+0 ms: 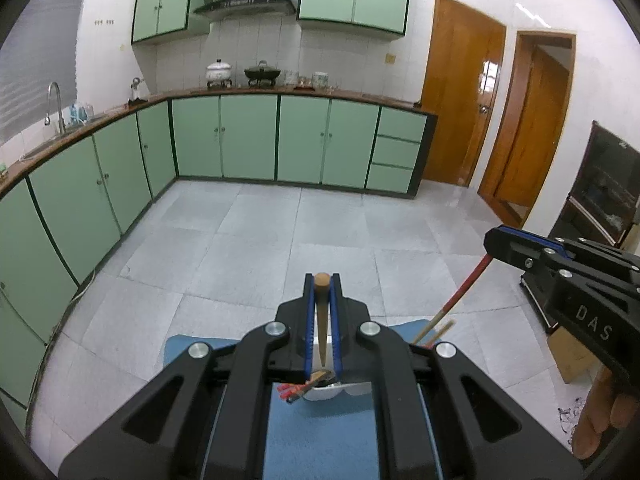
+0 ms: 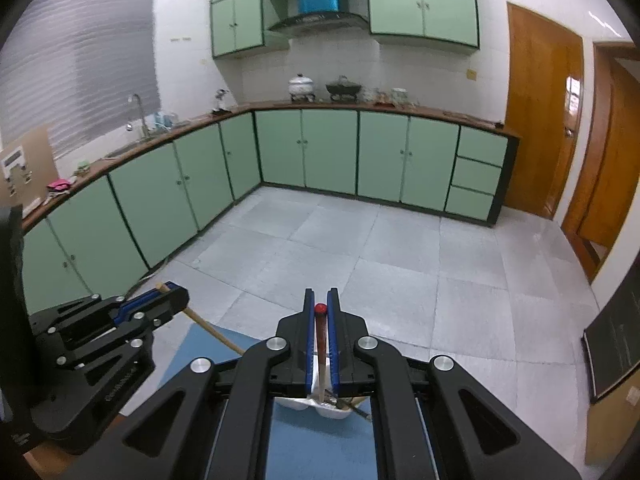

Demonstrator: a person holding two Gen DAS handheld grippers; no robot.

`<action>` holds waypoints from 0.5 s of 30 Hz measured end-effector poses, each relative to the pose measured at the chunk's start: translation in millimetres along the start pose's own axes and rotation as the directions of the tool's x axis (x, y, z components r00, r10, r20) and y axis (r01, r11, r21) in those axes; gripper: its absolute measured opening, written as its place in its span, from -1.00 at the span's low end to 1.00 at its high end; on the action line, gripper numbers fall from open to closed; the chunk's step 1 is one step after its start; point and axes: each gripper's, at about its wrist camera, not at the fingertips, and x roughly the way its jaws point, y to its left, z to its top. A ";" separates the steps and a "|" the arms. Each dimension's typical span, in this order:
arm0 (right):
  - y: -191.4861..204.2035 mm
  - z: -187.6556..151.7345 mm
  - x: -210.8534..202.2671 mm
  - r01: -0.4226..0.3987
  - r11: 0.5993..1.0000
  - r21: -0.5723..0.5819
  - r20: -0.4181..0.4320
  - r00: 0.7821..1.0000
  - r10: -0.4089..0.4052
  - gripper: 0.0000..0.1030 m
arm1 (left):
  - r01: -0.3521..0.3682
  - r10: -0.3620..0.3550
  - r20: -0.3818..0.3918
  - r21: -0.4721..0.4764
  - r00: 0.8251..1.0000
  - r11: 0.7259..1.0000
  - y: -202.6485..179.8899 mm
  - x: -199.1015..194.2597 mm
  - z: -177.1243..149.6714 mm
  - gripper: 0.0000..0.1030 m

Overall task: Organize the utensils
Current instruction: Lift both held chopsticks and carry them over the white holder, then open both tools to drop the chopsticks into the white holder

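Note:
In the left wrist view my left gripper (image 1: 322, 278) is shut on a brown wooden-handled utensil (image 1: 322, 312) whose round end sticks out past the fingertips. To its right, my right gripper (image 1: 491, 240) is shut on a red-handled utensil (image 1: 466, 286) that slants down toward a white holder (image 1: 354, 390). The holder stands on a blue mat (image 1: 316, 440) and has more utensils in it. The right wrist view shows my right gripper (image 2: 320, 294) closed on the red-tipped utensil (image 2: 320, 332) above the white holder (image 2: 296, 402). My left gripper (image 2: 180, 290) holds the wooden utensil (image 2: 212, 330) at the left.
Green base cabinets (image 1: 248, 140) run along the left and far walls under a counter with a sink tap (image 1: 54, 104) and pots (image 1: 262, 72). Grey tiled floor (image 1: 280, 240) lies beyond the mat. Wooden doors (image 1: 460, 92) and a dark cabinet (image 1: 600, 196) are at right. A person's fingers (image 1: 600, 420) hold the right gripper.

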 end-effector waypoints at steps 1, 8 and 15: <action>-3.3 -1.7 9.6 0.005 1.000 0.004 -0.009 1.000 -0.005 -0.89 | 0.000 0.000 -0.010 0.000 1.000 1.000 3.1 9.2 -1.0 -0.89; -32.5 -27.8 66.5 0.015 0.999 0.046 -0.091 0.996 -0.011 -0.89 | 0.016 -0.016 -0.108 -0.005 0.994 1.000 15.0 73.1 -25.7 -0.88; -43.4 -42.9 77.7 0.031 0.998 0.062 -0.105 0.994 -0.024 -0.80 | -0.004 0.000 -0.129 -0.030 0.992 1.000 34.9 89.6 -41.3 -0.49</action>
